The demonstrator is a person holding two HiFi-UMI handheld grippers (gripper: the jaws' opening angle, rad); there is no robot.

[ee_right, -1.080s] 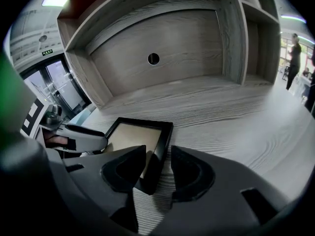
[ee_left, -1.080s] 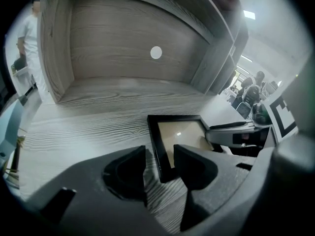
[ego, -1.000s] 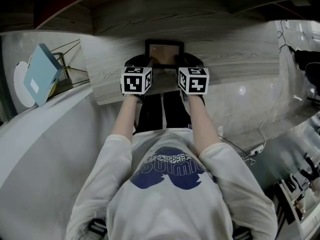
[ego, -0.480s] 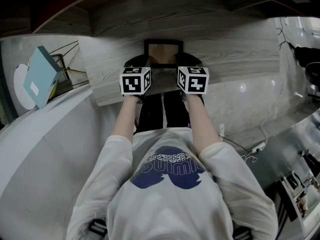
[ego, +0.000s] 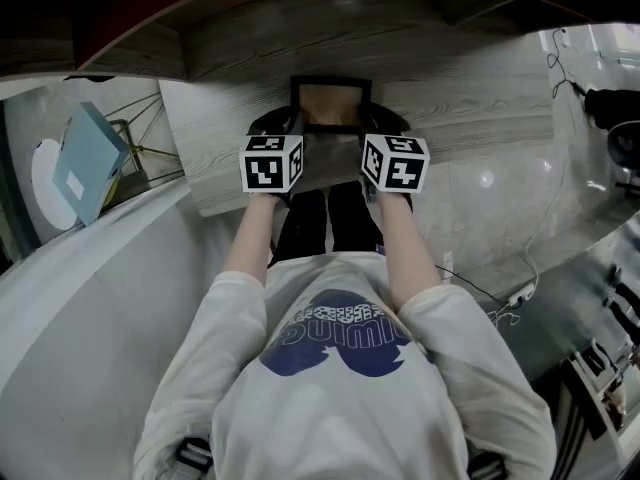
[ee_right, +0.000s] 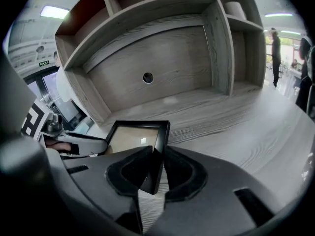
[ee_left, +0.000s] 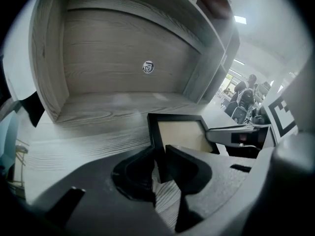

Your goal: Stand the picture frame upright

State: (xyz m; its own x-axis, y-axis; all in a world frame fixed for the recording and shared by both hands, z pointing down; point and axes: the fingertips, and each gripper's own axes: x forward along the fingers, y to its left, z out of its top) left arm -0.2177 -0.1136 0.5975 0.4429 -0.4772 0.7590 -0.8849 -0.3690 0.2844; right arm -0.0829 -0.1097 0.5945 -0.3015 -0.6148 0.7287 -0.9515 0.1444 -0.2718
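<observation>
With jaws just closed further, the left gripper (ee_left: 158, 165) and right gripper (ee_right: 156, 173) each clamp one side edge of the picture frame (ego: 331, 105).

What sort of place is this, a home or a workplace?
Probably an office or lab: a wooden desk with open shelving, a ceiling strip light, and a person standing beyond.

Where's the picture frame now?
The picture frame is mid head view over the wooden desk; left gripper and right gripper jaws have just been closing on its side edges.
</observation>
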